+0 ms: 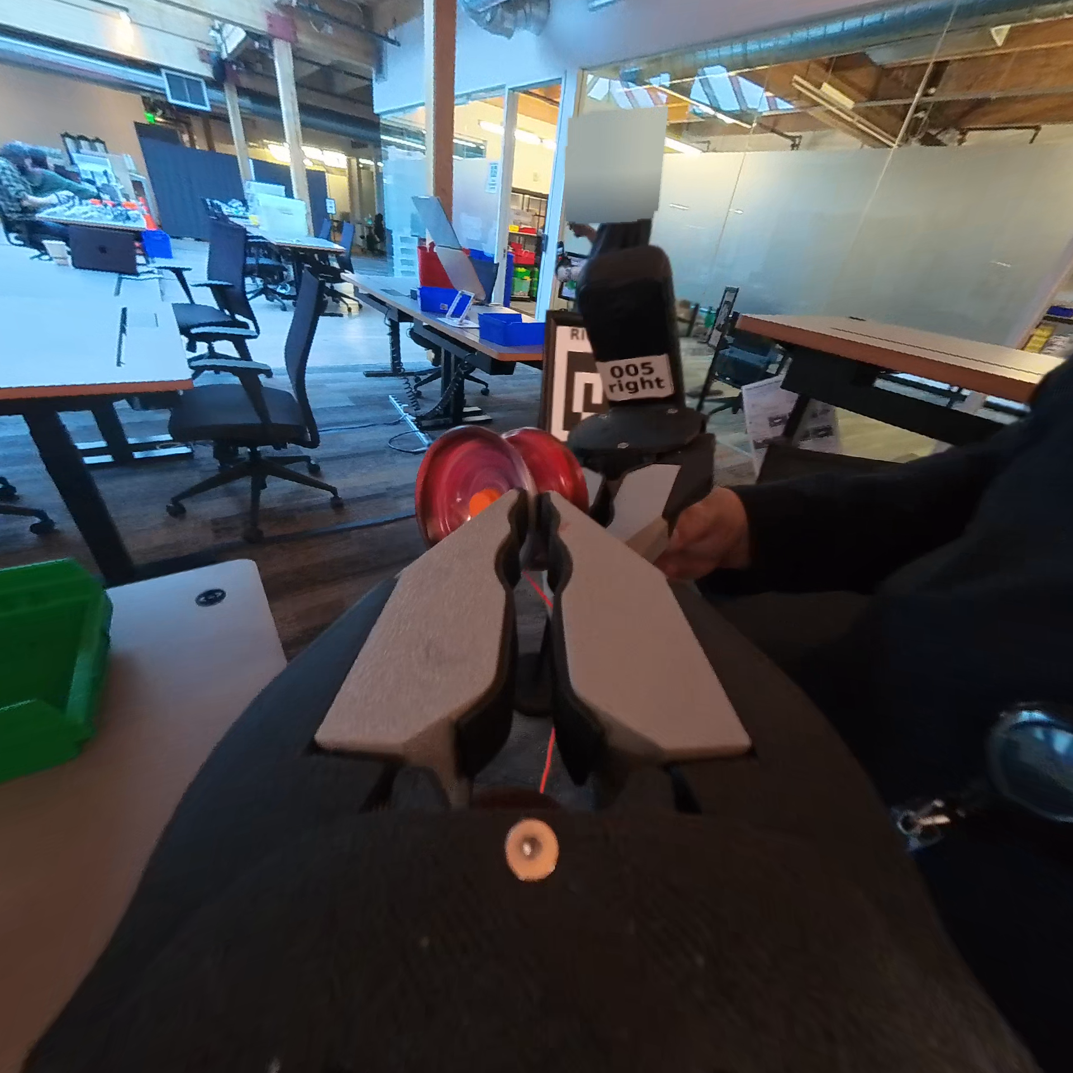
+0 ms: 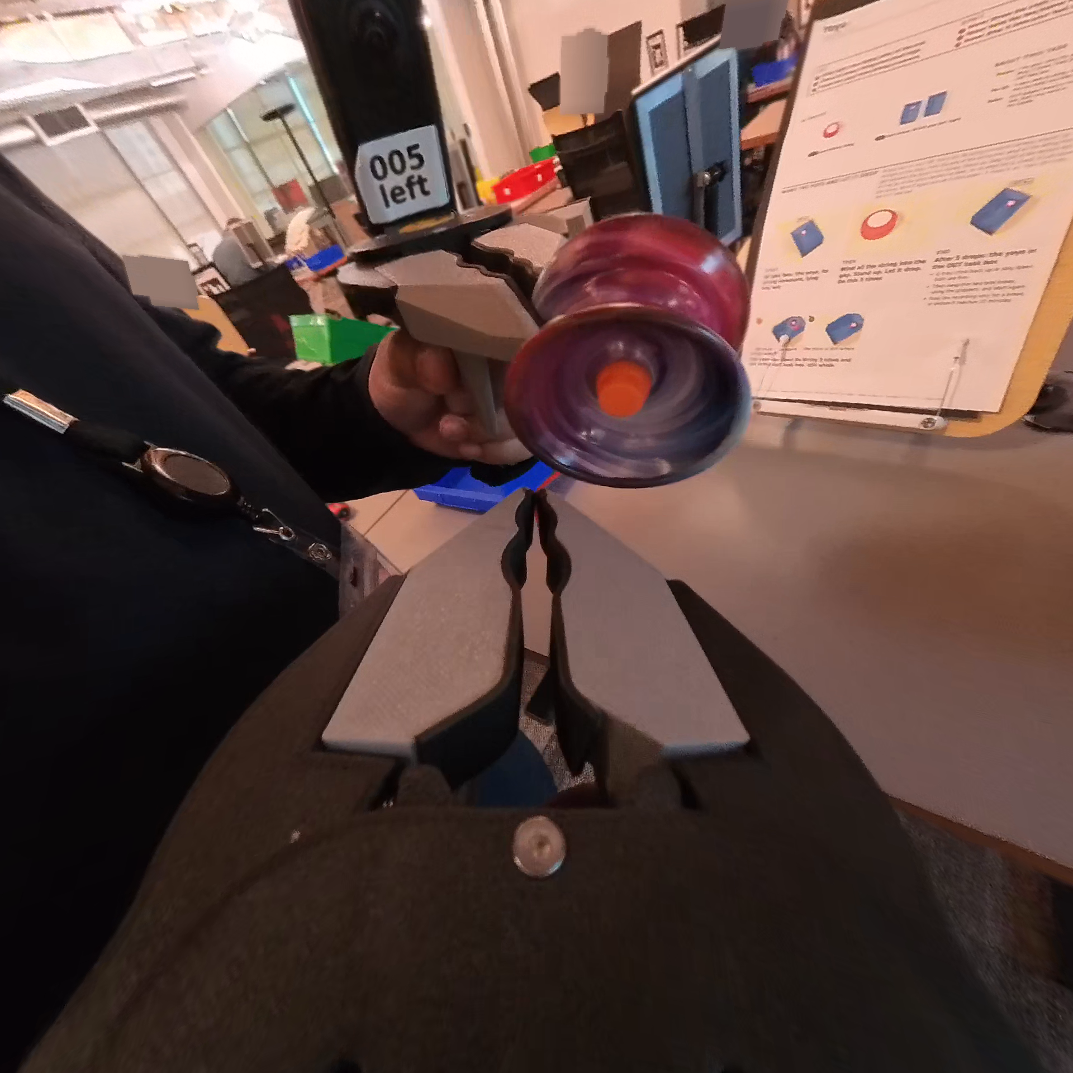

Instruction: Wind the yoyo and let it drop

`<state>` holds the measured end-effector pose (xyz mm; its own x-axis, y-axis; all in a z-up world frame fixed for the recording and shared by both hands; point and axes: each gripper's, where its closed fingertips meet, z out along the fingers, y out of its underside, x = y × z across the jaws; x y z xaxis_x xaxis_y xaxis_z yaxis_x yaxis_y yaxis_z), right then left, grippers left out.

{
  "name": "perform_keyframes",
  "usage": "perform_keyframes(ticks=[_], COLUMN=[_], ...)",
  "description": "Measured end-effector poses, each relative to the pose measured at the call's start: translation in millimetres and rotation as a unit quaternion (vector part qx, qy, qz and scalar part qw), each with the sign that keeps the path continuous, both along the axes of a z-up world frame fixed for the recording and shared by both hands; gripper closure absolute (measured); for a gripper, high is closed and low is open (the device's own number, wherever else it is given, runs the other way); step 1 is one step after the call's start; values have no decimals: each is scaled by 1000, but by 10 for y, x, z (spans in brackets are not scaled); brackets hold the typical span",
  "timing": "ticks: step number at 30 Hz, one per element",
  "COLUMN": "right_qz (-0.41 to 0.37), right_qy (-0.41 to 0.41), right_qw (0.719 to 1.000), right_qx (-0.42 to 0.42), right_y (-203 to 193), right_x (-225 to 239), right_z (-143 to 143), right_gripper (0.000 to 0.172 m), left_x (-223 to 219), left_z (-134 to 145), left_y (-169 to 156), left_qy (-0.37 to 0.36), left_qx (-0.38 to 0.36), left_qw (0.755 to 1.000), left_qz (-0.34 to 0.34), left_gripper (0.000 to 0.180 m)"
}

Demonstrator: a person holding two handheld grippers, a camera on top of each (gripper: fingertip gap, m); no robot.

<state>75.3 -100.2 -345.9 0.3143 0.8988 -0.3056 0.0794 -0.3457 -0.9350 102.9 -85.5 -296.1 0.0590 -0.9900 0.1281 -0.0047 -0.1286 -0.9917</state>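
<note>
The red and purple yoyo [image 1: 476,493] with an orange hub is in the air right at the tips of my left gripper [image 1: 534,502]. That gripper is shut, its tips at the yoyo's groove. The thin red string [image 1: 546,755] runs back between its fingers, so the pads pinch the string. The yoyo [image 2: 627,377] looks smeared in the right wrist view. My right gripper [image 2: 534,499] is shut just below the yoyo, with a sliver of red string [image 2: 551,477] at its tips. It also shows in the left wrist view [image 1: 644,511], just behind the yoyo.
A pale table [image 2: 813,580] lies below, with an instruction sheet [image 2: 906,232] on a stand at its far right. A blue bin [image 2: 464,490] and a green bin [image 1: 40,656] sit on the table. The person's dark sleeve [image 1: 871,522] is close on the right. Office chairs and desks stand beyond. Left tips to right tips: about 6 cm.
</note>
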Motion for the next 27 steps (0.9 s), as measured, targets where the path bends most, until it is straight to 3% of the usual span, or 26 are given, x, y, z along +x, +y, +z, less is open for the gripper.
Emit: perform_keyframes(ticks=[13,17,27], right_qz=[147,195,248], right_qy=[99,129,148], right_qw=[984,972,957], right_qx=[-12,-21,-35], right_y=[544,589,558], right_x=[871,1105,961], right_z=[38,70,-2], right_gripper=[172,172,172], left_x=[869,1107,897], left_z=[54,117,-28], left_y=[615,647,747], left_qy=[43,26,80], left_qx=[-15,-24,-30], left_qw=[988,984,955], left_qz=[148,174,284], left_gripper=[180,179,180])
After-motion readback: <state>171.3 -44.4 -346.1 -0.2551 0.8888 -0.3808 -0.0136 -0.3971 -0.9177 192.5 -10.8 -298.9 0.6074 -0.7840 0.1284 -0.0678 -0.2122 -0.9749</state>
